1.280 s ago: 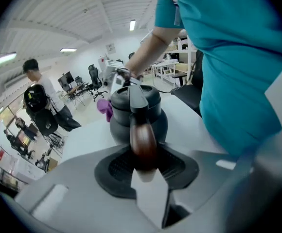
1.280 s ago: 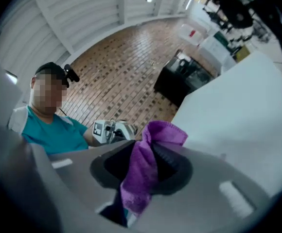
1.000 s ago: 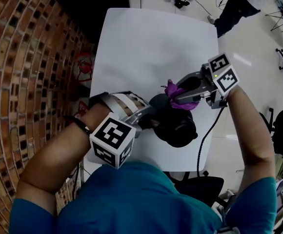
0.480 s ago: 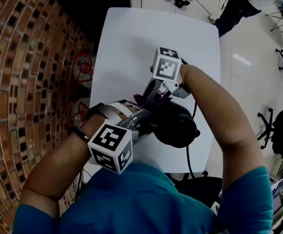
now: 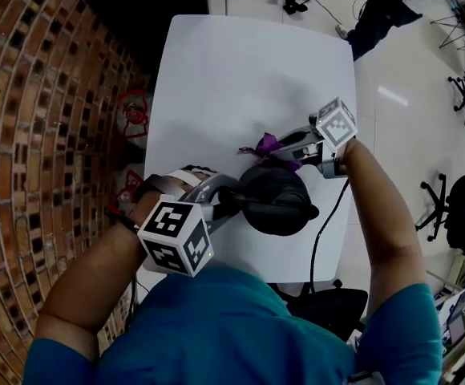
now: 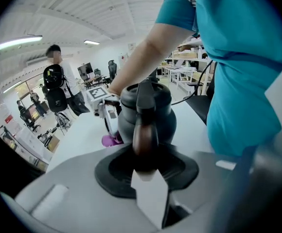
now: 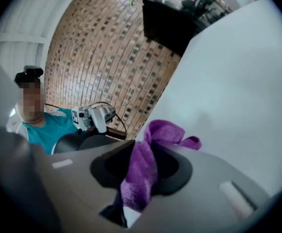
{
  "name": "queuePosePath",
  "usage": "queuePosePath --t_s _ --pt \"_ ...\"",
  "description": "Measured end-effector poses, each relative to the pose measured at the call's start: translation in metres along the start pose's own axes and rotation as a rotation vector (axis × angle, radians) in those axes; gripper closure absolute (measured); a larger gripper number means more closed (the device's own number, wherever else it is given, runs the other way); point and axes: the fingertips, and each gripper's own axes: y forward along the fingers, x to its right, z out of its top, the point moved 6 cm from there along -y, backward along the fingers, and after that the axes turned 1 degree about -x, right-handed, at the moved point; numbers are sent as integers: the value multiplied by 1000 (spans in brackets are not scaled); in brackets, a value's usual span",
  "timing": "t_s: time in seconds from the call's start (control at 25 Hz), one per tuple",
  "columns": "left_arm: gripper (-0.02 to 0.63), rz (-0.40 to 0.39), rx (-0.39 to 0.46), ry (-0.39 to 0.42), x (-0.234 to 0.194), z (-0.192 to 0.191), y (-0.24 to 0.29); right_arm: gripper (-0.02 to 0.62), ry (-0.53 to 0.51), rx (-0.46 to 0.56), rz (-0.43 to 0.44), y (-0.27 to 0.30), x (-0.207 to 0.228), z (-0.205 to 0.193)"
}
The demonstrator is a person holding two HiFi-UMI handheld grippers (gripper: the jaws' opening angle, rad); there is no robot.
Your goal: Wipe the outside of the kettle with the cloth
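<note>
**Kettle steadied by its handle, cloth at its far side**

The left hand-held gripper [image 6: 146,152] has its jaws partly closed on the dark brown, upright handle [image 6: 145,127] of the dark, round-bodied kettle [image 5: 274,203]. The kettle stands near the front edge of the white desk [image 5: 240,79], close to the person. The right hand-held gripper [image 7: 140,178] is clamped on a bunched, fuzzy purple cloth [image 7: 142,171], whose loose end spills out past the jaws. From the head view the cloth sits just beside the kettle's far side; whether it touches I cannot tell.

The kettle looks rigid and smooth, so probably slippery on the body. The handle seems the sound place to hold it, since it gives leverage against tipping. How heavy the kettle is cannot be judged. The cloth is soft, limp and light, and is best pinched at a bunch, leaving a free flap to press on the wall.
</note>
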Motion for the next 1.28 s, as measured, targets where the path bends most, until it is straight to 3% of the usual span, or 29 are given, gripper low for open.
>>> queuePosePath --t_s 0.28,0.6,0.76,0.92,1.0,1.04,1.12,1.2,1.28 --pt "491 18 -6 -103 -8 -16 2 502 -21 328 -109 -42 -13 -76" --pt "492 2 -1 -182 -11 -17 3 503 -71 499 -171 -12 -80 -150" --pt "488 19 45 -241 -11 -17 6 503 -196 519 -196 1 -139 -154" --pt "486 41 164 -353 -9 -23 8 503 -413 564 -348 -35 -218 -110" --pt "483 57 240 -392 -9 -28 8 503 -582 512 -459 -39 -256 -69" --pt "480 66 280 -406 -9 -30 8 503 -680 432 -516 -31 -269 -49" --pt "476 80 356 -420 -9 -33 8 502 -847 200 -616 -1 -277 -18" --pt "470 94 417 -433 -8 -37 11 502 -891 -59 -692 31 -266 1" --pt "459 105 449 -450 -6 -41 18 502 -928 -279 -715 60 -254 17"
